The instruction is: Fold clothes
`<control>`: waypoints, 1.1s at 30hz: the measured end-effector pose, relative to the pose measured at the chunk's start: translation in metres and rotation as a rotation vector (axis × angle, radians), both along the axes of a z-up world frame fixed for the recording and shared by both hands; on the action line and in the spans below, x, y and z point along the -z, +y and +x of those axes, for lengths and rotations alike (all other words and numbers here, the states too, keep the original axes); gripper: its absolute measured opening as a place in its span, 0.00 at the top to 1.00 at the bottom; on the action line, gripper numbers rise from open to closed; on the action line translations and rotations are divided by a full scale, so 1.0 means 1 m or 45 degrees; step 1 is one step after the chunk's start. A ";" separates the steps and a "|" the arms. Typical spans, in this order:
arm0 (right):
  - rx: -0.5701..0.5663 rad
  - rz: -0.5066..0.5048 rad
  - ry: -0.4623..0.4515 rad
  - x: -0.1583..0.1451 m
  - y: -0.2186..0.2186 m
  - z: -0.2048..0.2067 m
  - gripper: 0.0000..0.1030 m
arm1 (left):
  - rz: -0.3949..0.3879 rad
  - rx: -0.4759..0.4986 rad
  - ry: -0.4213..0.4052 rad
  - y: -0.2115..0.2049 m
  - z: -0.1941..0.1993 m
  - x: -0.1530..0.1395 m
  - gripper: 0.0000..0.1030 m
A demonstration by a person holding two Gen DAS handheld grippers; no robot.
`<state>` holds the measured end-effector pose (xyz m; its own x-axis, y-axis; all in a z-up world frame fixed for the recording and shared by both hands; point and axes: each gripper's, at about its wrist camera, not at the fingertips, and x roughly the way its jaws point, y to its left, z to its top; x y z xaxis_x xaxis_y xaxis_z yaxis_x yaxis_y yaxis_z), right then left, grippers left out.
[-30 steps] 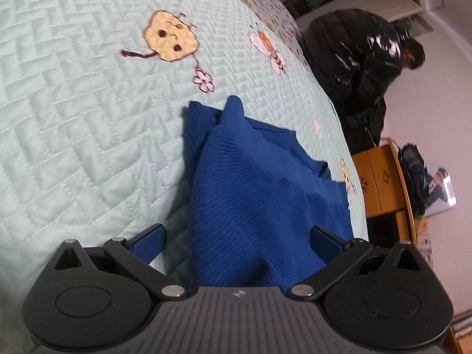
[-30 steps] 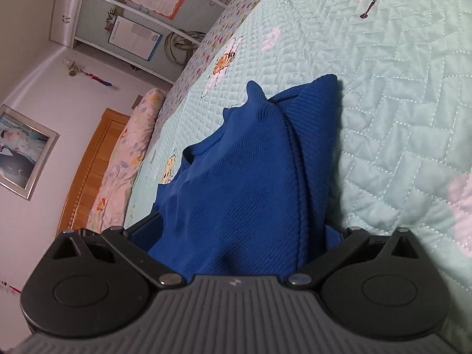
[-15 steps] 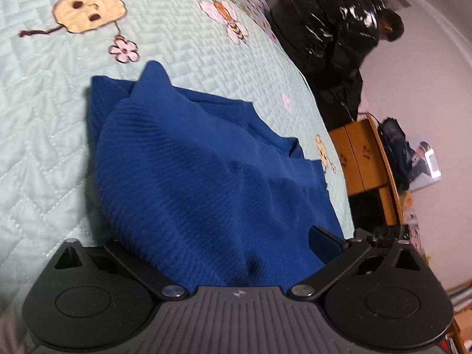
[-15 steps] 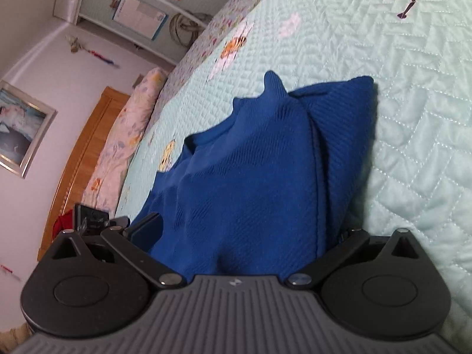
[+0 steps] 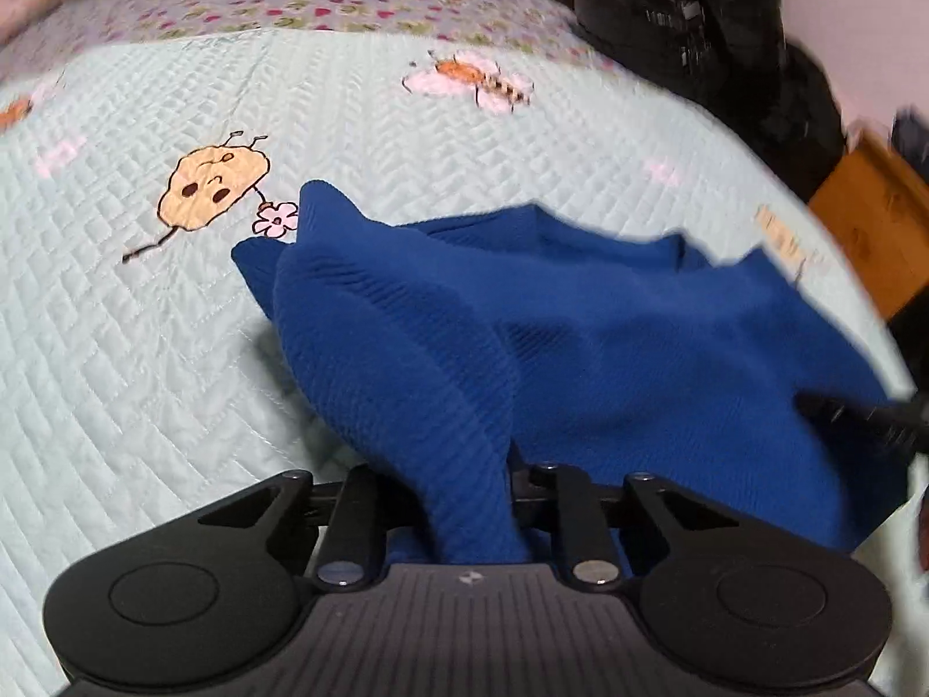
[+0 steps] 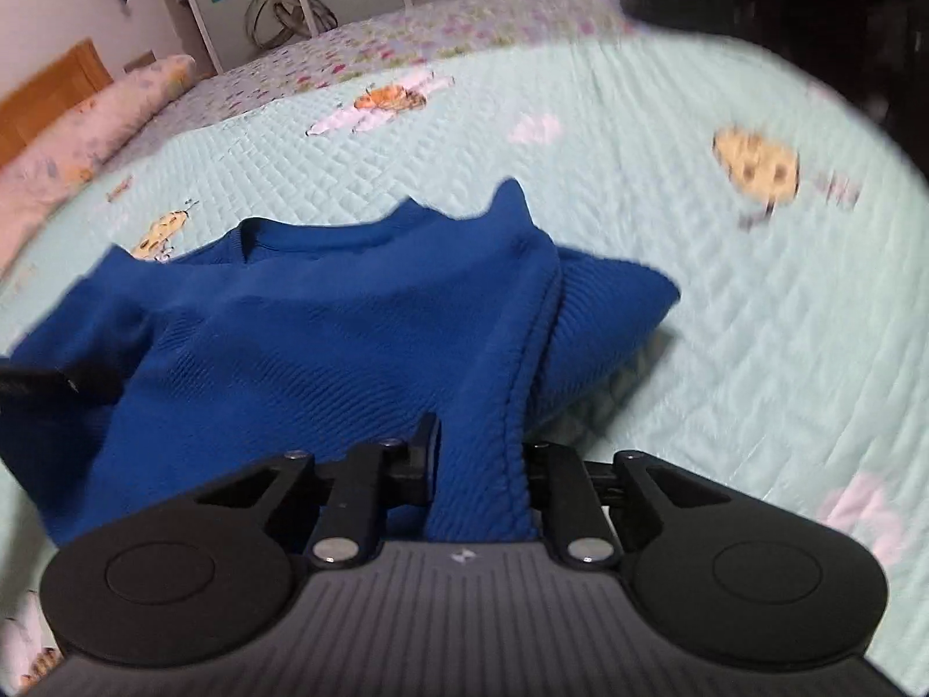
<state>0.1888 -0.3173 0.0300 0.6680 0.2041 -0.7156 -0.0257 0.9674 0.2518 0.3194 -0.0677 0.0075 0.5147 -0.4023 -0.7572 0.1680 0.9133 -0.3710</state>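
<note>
A blue knit garment [image 5: 609, 325] lies bunched on the pale green quilted bed [image 5: 145, 319]. My left gripper [image 5: 461, 482] is shut on a ridge of its cloth near the lower middle of the left wrist view. In the right wrist view the same garment [image 6: 325, 348] spreads left, its neckline at the far side. There my right gripper [image 6: 479, 464] is shut on a hemmed edge of it. The other gripper's dark tip shows at the right edge [image 5: 859, 412] of the left view and at the left edge [image 6: 52, 380] of the right view.
The quilt carries a cookie figure [image 5: 212, 186] and a bee print [image 5: 470, 78]. A person in a black jacket [image 5: 697, 29] stands at the bed's far right, by an orange wooden cabinet [image 5: 871, 221]. A pillow [image 6: 87, 128] and wooden headboard [image 6: 52, 87] lie at the left.
Both grippers have closed from wide open onto folds of the blue garment. Both views have swung round, and the frames are blurred by motion.
</note>
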 end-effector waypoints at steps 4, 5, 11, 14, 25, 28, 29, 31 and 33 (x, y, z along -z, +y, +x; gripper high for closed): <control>0.042 0.462 -0.077 -0.017 -0.018 -0.023 0.84 | -0.332 -0.056 0.030 0.032 -0.022 -0.008 0.81; 0.044 0.585 -0.089 -0.020 -0.019 -0.030 0.84 | -0.396 -0.069 0.033 0.040 -0.031 -0.009 0.81; -0.055 0.936 -0.079 -0.044 0.009 -0.091 0.84 | -0.715 -0.155 0.045 0.090 -0.135 -0.012 0.82; -0.153 0.974 -0.008 -0.051 0.048 -0.119 0.84 | -0.839 -0.210 0.028 0.121 -0.204 -0.009 0.82; -0.596 1.100 0.266 -0.089 0.282 -0.108 0.84 | -0.948 -0.593 -0.286 0.310 -0.399 -0.029 0.81; -0.764 1.087 0.291 -0.113 0.379 -0.084 0.84 | -0.906 -0.753 -0.379 0.380 -0.434 -0.041 0.81; -0.829 1.086 0.296 -0.122 0.416 -0.073 0.84 | -0.872 -0.801 -0.421 0.401 -0.445 -0.049 0.81; -0.960 1.093 0.303 -0.143 0.494 -0.051 0.84 | -0.799 -0.896 -0.509 0.444 -0.467 -0.067 0.81; -1.080 1.092 0.295 -0.164 0.569 -0.034 0.84 | -0.724 -0.989 -0.595 0.487 -0.489 -0.084 0.81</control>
<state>0.1552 0.2513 0.1944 -0.0306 0.9751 -0.2198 -0.4364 0.1848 0.8806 -0.1696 0.4193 0.0916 0.9723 -0.0709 -0.2229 -0.1495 0.5445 -0.8253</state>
